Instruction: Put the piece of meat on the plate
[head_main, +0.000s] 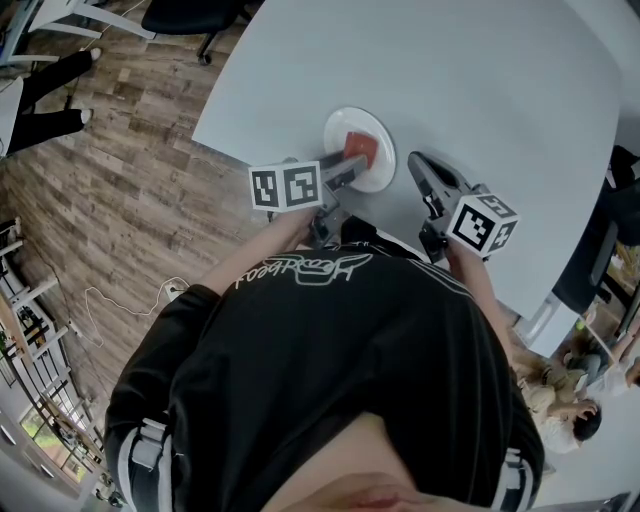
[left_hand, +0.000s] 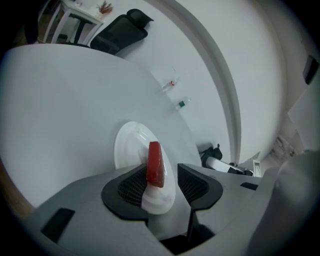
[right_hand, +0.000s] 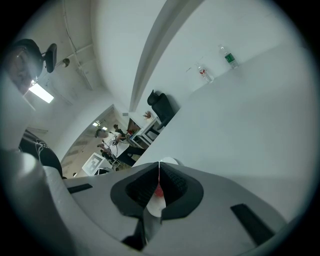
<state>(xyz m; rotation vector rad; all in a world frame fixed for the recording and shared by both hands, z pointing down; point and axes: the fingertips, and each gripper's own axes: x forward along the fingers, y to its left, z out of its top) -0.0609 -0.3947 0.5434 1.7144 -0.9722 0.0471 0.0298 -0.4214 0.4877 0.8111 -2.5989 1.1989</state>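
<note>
A red piece of meat (head_main: 360, 148) lies on the white plate (head_main: 378, 128) on the pale grey table. In the left gripper view the meat (left_hand: 155, 164) stands between the jaws over the plate (left_hand: 129, 145). It sits close to the left pad, with a clear gap to the right pad. My left gripper (left_hand: 161, 171) is open, and its tips reach the plate's near rim in the head view (head_main: 352, 168). My right gripper (head_main: 416, 162) rests to the right of the plate, jaws shut together and empty (right_hand: 159, 164).
The grey table (head_main: 480, 90) stretches away past the plate. Two small bottles (left_hand: 169, 85) (left_hand: 183, 103) stand near its far edge. A black office chair (left_hand: 122, 31) is beyond the table. People sit at the right (head_main: 570, 410).
</note>
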